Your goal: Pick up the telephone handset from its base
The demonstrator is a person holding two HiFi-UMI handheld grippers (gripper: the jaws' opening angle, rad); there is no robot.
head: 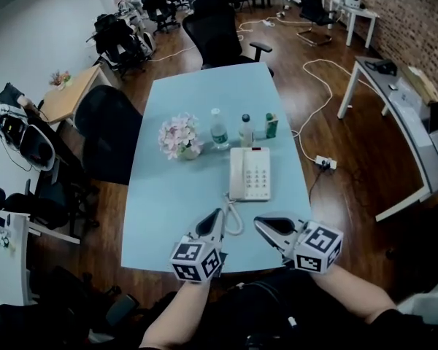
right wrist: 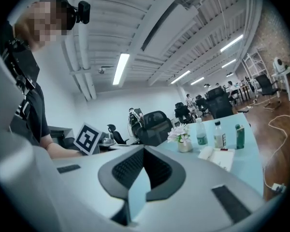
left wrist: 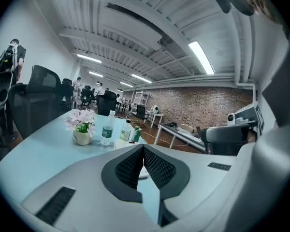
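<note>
Nearest, at the table's near edge, the left gripper (head: 218, 215) is clenched on nothing, its pads pressed together, with the coiled cord (head: 234, 216) looping just beside its tip. To its right the right gripper (head: 258, 224) is likewise closed and empty. The handset (head: 236, 172) lies in its cradle along the left side of the white base (head: 256, 173), farther out than both grippers and apart from them, roughly between their tips. The pale blue table (head: 168, 203) also bears, on the far side of the phone, a pot of flowers (head: 179, 137), two bottles (head: 218, 128) and a green carton (head: 271, 125). A black chair (head: 106, 137) stands at the table's left. The floor (head: 350, 166) is dark wood, and at the right are a white desk (head: 401, 104) and a brick wall (head: 423, 20).
</note>
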